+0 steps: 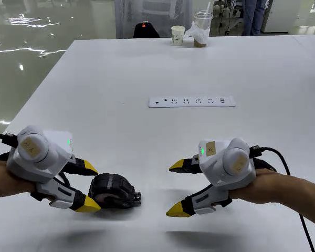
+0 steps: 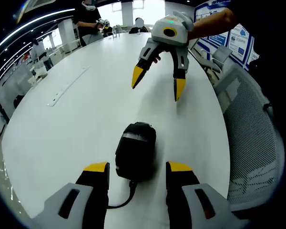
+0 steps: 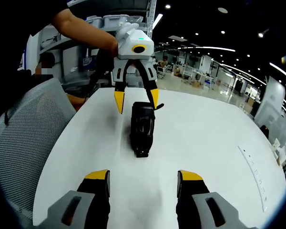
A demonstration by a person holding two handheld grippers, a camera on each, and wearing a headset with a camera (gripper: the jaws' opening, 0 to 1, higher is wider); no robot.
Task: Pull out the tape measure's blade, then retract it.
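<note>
Both jaw pairs spread, nothing pinched.
Tape measure [image 1: 114, 190] on table [image 1: 147, 68] at 7 o'clock, rear end between left gripper [image 1: 91, 187] tips; right gripper [image 1: 176, 188] at 5, well apart; power strip [image 1: 191, 101] at 12, farther.

Bright, even overhead light fills the head view. The white bench [image 1: 121, 68] is close to blown out and shows little texture. Soft grey shadows lie on it below the left gripper [image 1: 90, 187], the right gripper [image 1: 176, 189] and the tape measure [image 1: 114, 190]. The glossy floor [image 1: 37, 37] carries white streaks of glare. The picture is sharp, with no motion blur. Both gripper views bend strongly at the edges, curving the bench rim and the ceiling lights. In the left gripper view the windows [image 2: 148, 9] burn out white. The right gripper view is dimmer behind, with small ceiling lamps [image 3: 222, 10] bright against a dark ceiling, and its bench top glares pale.
</note>
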